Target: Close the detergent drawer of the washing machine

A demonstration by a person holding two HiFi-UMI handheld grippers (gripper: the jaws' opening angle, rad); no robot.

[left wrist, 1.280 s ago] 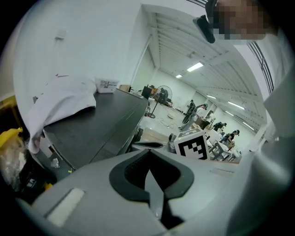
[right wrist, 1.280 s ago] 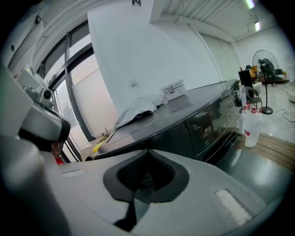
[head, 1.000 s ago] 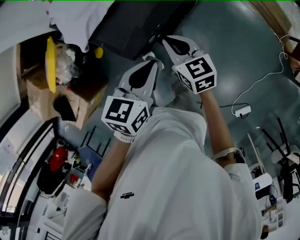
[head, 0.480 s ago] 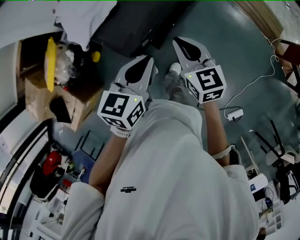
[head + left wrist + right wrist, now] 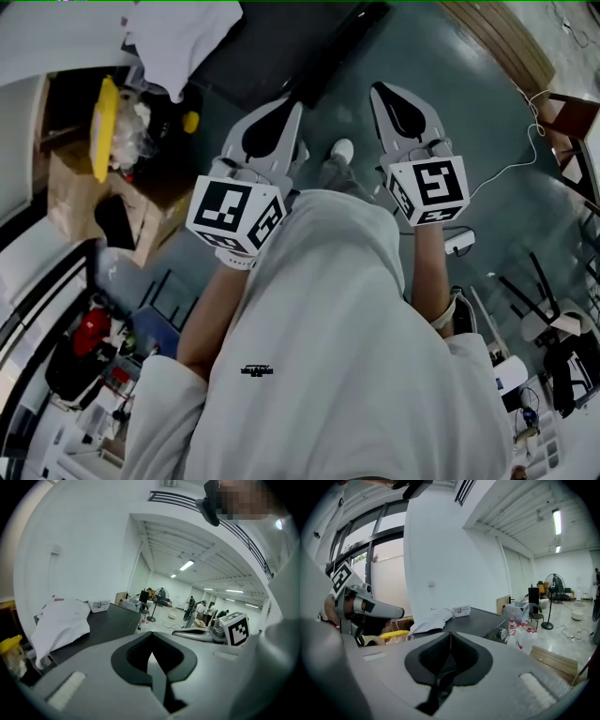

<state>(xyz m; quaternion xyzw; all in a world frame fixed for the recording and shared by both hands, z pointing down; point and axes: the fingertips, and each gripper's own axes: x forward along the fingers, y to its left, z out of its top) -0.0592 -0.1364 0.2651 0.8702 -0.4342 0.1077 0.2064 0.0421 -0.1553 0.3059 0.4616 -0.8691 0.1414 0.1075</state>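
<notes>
No detergent drawer shows in any view. A dark-topped unit [image 5: 253,47] stands ahead of me, with a white cloth [image 5: 178,37] lying on it. My left gripper [image 5: 291,108] is held in the air over the floor, short of that unit's edge, with its jaws shut and nothing between them. My right gripper [image 5: 380,89] hangs beside it to the right, also shut and empty. The left gripper view looks past the left gripper [image 5: 151,641] to the dark top [image 5: 103,623] and the cloth [image 5: 61,620]. In the right gripper view the right gripper [image 5: 450,637] points at the same top [image 5: 480,620].
A cardboard box [image 5: 103,197] with a yellow object [image 5: 103,127] stands at the left. A white cable and adapter [image 5: 459,239] lie on the grey floor at the right. My shoe [image 5: 342,150] shows between the grippers. People and a fan stand far off in the hall.
Both grippers have drawn back from the dark unit's edge and spread a little apart. The right one was right at that edge a second ago. Both stayed shut.
</notes>
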